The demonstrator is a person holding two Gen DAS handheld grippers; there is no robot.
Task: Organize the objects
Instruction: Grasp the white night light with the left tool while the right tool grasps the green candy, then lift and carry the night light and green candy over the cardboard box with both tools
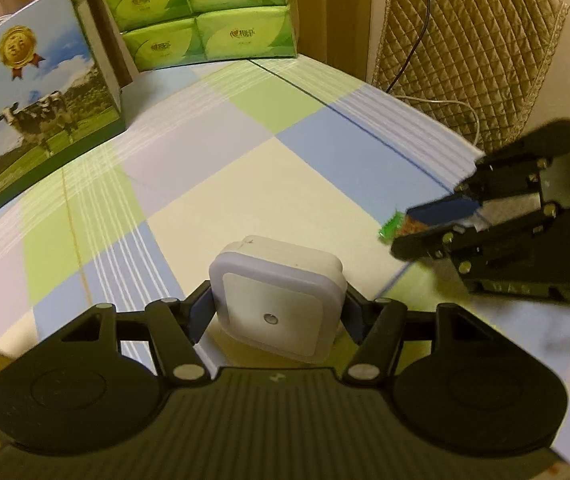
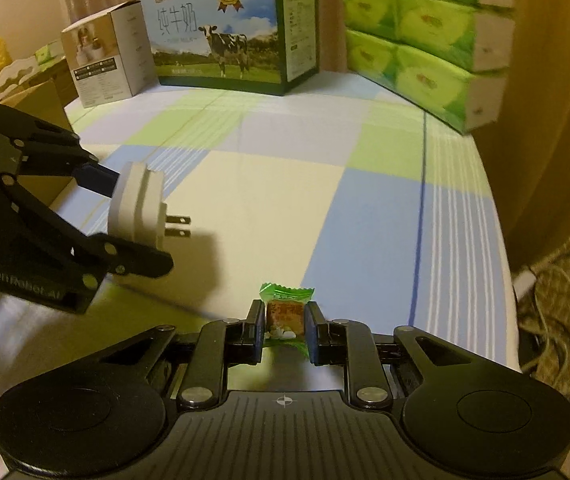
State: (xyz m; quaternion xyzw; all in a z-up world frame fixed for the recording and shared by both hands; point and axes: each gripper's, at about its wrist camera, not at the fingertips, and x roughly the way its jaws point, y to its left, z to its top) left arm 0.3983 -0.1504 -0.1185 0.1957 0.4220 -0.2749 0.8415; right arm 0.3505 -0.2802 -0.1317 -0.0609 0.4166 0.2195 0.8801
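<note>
left gripper [image 1: 277,316]: clamped on the white plug-in night light [image 1: 279,300] by its two side faces, lifted clear of the checked tablecloth [image 1: 205,168]; prongs point away from the gripper in the right wrist view.
right gripper [image 2: 285,322]: pinched shut on a small wrapped candy [image 2: 285,312], green crimped end sticking out past the tips, also off the cloth.
step in hand (judged): carrying both items toward wherever they get sorted; the open cardboard box [image 2: 41,100] at the left table edge looks a likely place, but that is a guess.
doing it well: keep both grips steady; keep the two grippers apart so prongs and candy don't collide.
risk: candy wrapper is slick and held only narrowly, may slip.
clutter: milk carton [image 1: 41,120] and tissue packs [image 1: 201,12] stand at the back, well apart.
</note>
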